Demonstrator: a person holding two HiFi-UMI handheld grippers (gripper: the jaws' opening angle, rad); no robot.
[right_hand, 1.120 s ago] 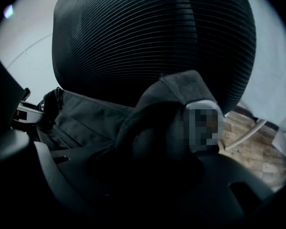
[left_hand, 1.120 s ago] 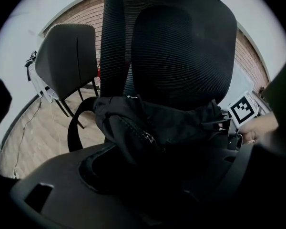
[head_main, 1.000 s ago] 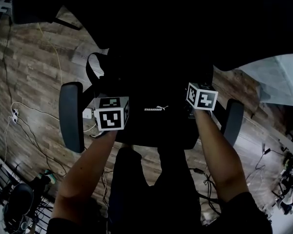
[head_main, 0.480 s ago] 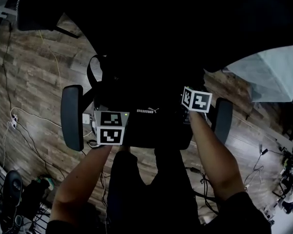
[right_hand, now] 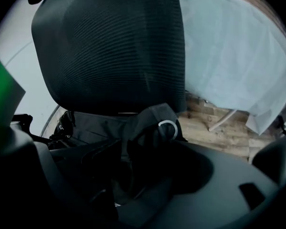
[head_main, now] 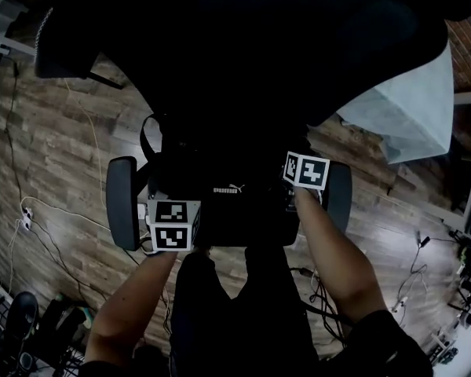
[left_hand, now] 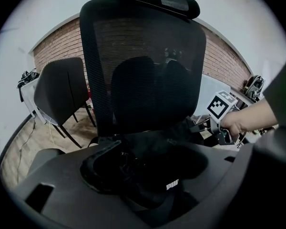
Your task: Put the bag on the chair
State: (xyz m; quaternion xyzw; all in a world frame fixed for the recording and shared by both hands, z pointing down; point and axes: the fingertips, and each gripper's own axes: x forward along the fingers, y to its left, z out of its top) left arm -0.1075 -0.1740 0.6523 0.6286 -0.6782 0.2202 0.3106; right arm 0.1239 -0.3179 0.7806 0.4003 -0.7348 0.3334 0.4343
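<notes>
The black bag [head_main: 235, 210], with a small white logo, lies on the seat of the black mesh office chair [head_main: 123, 203]. My left gripper [head_main: 182, 204] hovers at the bag's near left corner; its jaws stand wide apart over the bag [left_hand: 148, 171] and grip nothing. At the bag's right side, by the right armrest, is my right gripper [head_main: 295, 195]. Its jaws have just been opening and are open. The bag's strap and metal ring [right_hand: 168, 128] lie beyond them, and dark fabric [right_hand: 109, 137] shows in the gap, unpressed.
The chair's tall mesh backrest [left_hand: 143, 66] rises right behind the bag. A second black chair [left_hand: 62, 94] stands to the left. A pale cloth-covered object [head_main: 412, 108] is at the right. Cables [head_main: 47, 210] trail over the wooden floor.
Both grippers have lifted and drawn back from the bag. The bag has stayed on the seat. The right gripper's jaws have spread.
</notes>
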